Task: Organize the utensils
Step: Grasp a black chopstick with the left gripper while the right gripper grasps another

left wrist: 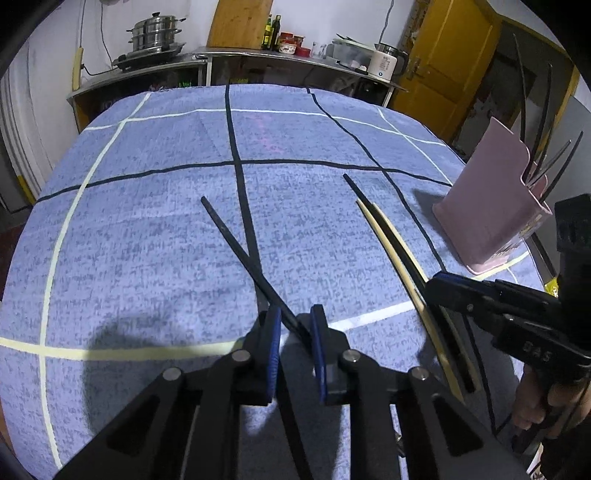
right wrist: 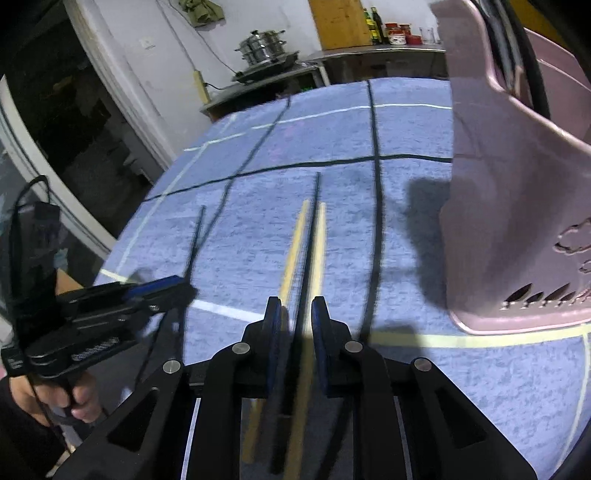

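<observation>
Chopsticks: loose ones lie flat on the blue checked tablecloth (left wrist: 147, 229). One black chopstick (left wrist: 236, 243) sits alone on the left; further right, two pale wooden chopsticks (right wrist: 295, 240) lie side by side with another black chopstick (right wrist: 313, 221) between them.
Left gripper (left wrist: 293, 328): jaws partly open, straddling the near end of the lone black stick. Can't tell if the pads actually touch it.
Right gripper (right wrist: 295, 314): jaws parted a bit around the wooden-and-black bunch, low over the cloth. Grip not clear either, that view is blurry.
Holder: pink utensil holder (left wrist: 491, 206) stands upright near the right edge of the cloth, with several dark utensils (left wrist: 539, 122) poking out the top.
Background: steel counter (left wrist: 258, 55) with a stacked steamer pot (left wrist: 155, 33), bottles and jars, plus a yellow door (left wrist: 454, 48).
</observation>
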`<state>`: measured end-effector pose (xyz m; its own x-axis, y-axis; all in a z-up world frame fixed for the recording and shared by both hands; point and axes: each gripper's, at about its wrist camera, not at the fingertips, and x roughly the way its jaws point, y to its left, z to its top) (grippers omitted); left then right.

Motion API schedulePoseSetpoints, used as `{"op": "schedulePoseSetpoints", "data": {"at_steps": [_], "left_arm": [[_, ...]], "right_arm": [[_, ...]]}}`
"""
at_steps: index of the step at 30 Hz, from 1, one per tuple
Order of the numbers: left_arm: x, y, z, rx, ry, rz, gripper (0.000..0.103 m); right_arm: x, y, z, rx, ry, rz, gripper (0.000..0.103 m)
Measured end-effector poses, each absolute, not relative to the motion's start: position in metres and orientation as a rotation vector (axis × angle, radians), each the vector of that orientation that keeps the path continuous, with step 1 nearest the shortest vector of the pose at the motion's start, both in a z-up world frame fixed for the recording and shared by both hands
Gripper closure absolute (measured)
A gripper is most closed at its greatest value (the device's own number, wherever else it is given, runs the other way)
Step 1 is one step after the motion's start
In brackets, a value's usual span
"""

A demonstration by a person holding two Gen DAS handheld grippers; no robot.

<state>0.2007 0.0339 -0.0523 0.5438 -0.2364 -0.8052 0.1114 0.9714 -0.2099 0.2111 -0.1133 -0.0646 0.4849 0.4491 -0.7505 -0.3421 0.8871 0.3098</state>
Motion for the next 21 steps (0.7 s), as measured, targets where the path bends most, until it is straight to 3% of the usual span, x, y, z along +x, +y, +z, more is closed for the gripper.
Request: {"op": "schedulePoseSetpoints", "data": {"at_steps": [21], "left_arm": [[0.212,0.043,-0.053,-0.208,0.98,-0.212,0.084]], "right_arm": [[0.217,-0.093,-0.061,0.026,0.94,0.482,0.089]]}}
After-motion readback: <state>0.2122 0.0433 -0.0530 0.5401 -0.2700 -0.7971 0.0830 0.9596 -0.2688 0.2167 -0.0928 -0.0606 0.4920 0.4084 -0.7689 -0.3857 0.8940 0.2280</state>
